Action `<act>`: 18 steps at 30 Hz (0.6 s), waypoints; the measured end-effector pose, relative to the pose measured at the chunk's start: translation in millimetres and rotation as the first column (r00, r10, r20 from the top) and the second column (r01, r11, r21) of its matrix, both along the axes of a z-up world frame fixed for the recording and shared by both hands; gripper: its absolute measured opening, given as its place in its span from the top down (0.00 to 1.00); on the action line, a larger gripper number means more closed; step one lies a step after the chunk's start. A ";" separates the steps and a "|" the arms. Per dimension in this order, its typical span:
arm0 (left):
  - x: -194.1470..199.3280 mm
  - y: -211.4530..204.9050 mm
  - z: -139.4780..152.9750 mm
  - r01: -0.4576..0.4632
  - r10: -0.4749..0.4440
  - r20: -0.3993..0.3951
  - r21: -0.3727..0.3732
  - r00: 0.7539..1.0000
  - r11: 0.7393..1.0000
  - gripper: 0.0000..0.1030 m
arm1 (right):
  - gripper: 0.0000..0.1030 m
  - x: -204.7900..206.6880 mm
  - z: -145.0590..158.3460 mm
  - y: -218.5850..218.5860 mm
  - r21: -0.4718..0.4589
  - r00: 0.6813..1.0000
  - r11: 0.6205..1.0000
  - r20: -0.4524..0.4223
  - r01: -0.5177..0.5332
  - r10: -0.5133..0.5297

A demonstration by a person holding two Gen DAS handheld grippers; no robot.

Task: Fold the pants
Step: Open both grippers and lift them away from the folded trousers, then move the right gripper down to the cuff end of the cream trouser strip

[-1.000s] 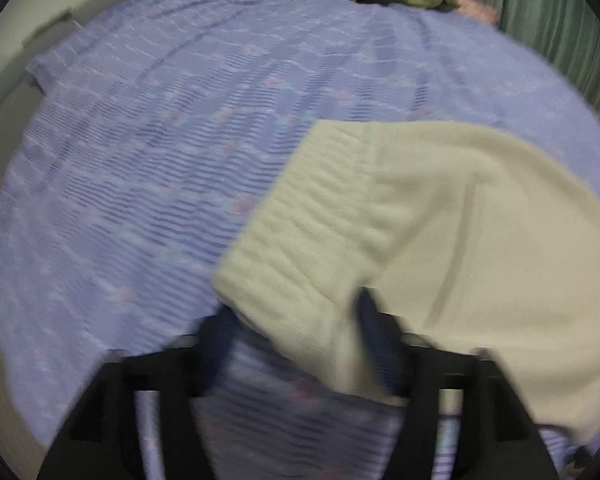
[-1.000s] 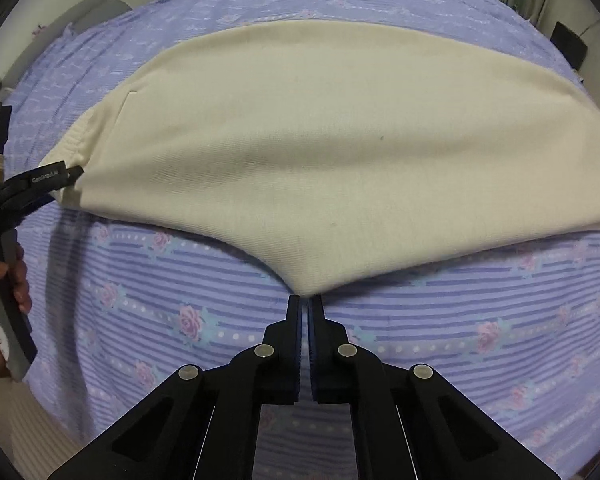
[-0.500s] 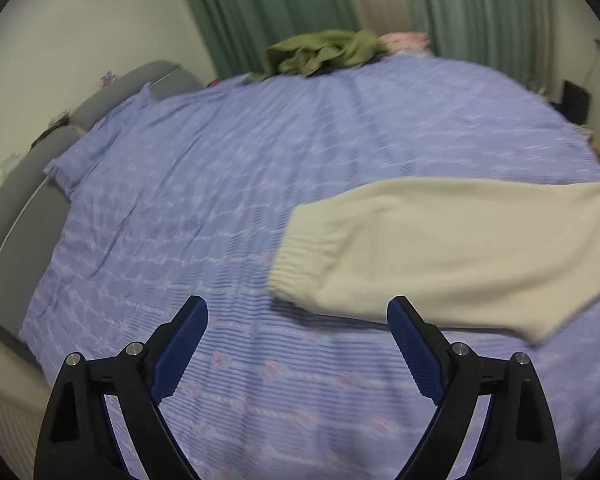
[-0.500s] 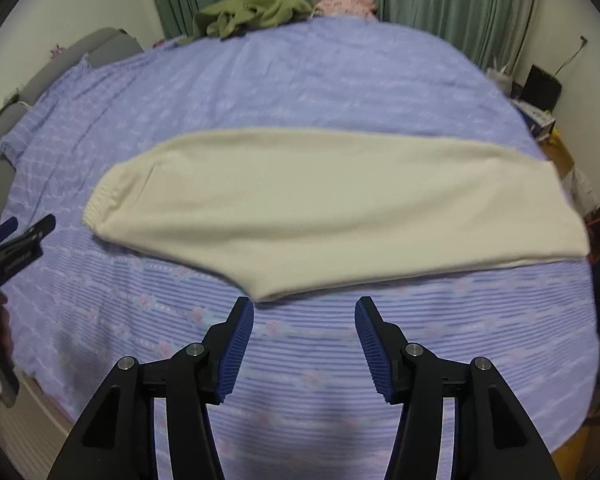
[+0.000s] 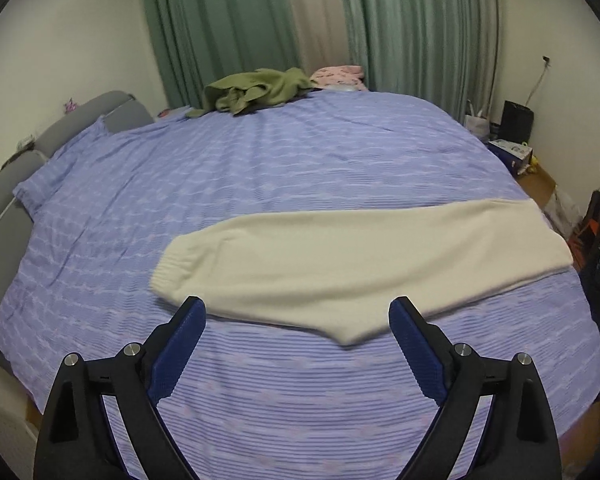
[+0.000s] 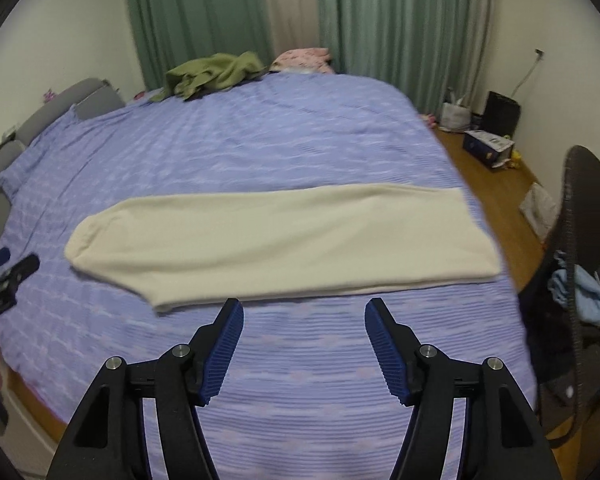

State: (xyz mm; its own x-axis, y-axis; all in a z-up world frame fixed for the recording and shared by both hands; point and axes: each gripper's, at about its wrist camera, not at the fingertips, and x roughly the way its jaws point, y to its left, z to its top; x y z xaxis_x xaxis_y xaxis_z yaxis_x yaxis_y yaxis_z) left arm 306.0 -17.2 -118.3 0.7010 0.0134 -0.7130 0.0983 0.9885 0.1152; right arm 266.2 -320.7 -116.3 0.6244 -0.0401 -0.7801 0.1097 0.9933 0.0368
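The cream pants (image 5: 352,264) are lying flat on the bed (image 5: 260,168), folded lengthwise into one long band that is stretching across the middle of both frames. In the left wrist view the ribbed end is sitting at centre left and the wide end is reaching the right edge of the mattress. In the right wrist view the pants (image 6: 284,240) are running from centre left to centre right, with a lower corner pointing toward the bottom left.

The left gripper (image 5: 296,320) is filling the bottom of its frame with its blue-padded jaws spread wide. Nothing is sitting between them; the pants' lower corner is showing in the gap but lying on the bed beyond the tips. The right gripper (image 6: 304,320) is at the bottom of its own frame, and its jaws are opening, with only the striped purple sheet (image 6: 300,380) showing between them. The left gripper's tips (image 6: 8,264) are also peeking in at the left edge of the right wrist view.

A green garment (image 5: 256,90) and a pink one (image 5: 340,74) are lying bunched at the far edge of the bed, top centre, in front of green curtains (image 5: 220,20). A grey headboard (image 5: 112,112) is curving along the upper left. At the right of the right wrist view, a dark chair (image 6: 580,240) is standing on the wooden floor (image 6: 496,192).
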 end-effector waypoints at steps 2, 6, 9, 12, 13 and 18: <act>-5.0 -34.7 1.5 0.009 -0.009 -0.002 -0.013 1.000 1.000 0.09 | 0.37 -2.8 2.5 -31.0 -0.002 1.000 1.000 0.007 0.011 -0.011; -9.7 -96.6 0.4 0.015 -0.016 -0.001 -0.024 1.000 1.000 0.08 | 0.37 -5.4 3.8 -93.7 -0.010 1.000 1.000 0.022 0.017 -0.017; -5.2 -145.1 -5.6 0.023 -0.023 -0.008 -0.023 1.000 0.999 0.07 | 0.37 0.2 -3.5 -139.5 -0.006 1.000 1.000 0.023 0.021 -0.021; 5.2 -187.7 -16.5 0.045 -0.046 -0.017 -0.017 0.999 0.999 0.07 | 0.37 12.6 -19.7 -186.3 0.002 0.999 0.999 0.010 0.044 -0.044; 11.6 -202.9 -21.9 0.058 -0.059 -0.025 -0.012 0.998 0.998 0.07 | 0.37 17.0 -26.5 -200.5 0.006 0.998 0.998 0.008 0.056 -0.056; 39.7 -269.7 -50.4 0.130 -0.128 -0.047 0.029 0.991 0.991 0.07 | 0.37 37.9 -67.8 -263.0 0.047 0.991 0.990 -0.006 0.134 -0.134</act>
State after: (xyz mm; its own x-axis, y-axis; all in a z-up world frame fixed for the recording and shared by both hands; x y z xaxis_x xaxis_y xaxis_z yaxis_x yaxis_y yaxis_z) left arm 345.7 -286.9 -168.8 0.6660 -0.0515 -0.7442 0.2304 0.9631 0.1395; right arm 304.1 -583.7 -184.1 0.6133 -0.0867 -0.7851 0.2422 0.9667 0.0824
